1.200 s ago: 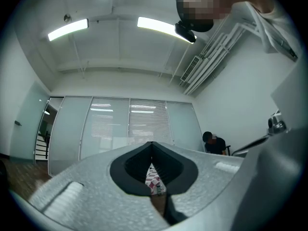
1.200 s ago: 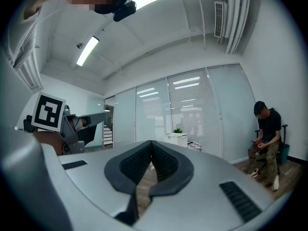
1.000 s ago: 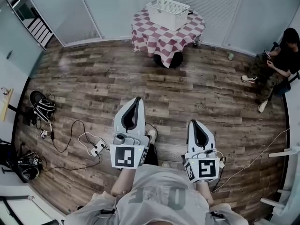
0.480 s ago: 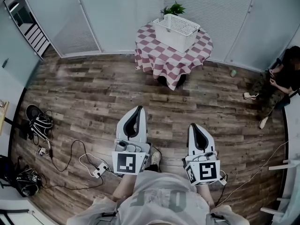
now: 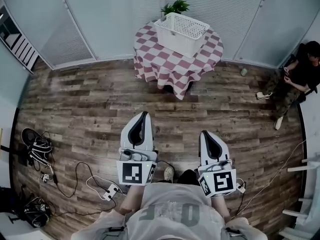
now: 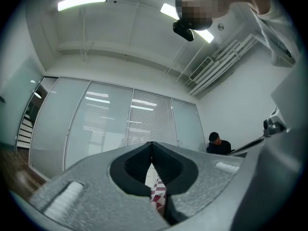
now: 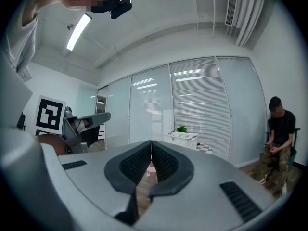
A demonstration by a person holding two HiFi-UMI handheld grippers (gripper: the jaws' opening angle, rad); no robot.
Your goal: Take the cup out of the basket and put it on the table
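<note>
A white slatted basket [image 5: 181,32] stands on a round table with a red-and-white checked cloth [image 5: 176,59] at the far side of the room; what it holds is hidden. The basket [image 7: 185,139] also shows small in the right gripper view. My left gripper [image 5: 145,114] and right gripper [image 5: 205,133] hang close to my body, well short of the table. Both have their jaws shut tip to tip with nothing between them. A strip of the checked cloth [image 6: 158,195] shows through the left jaws' gap.
A green plant [image 5: 174,7] stands behind the basket. A seated person [image 5: 296,73] is at the right wall. Cables and a power strip [image 5: 107,191] lie on the wooden floor at the left, with gear [image 5: 36,148] beyond. Glass walls with blinds back the room.
The table and basket have slid slightly left and grown a little nearer in the head view. Both grippers stay shut and hold about the same place before my body.
</note>
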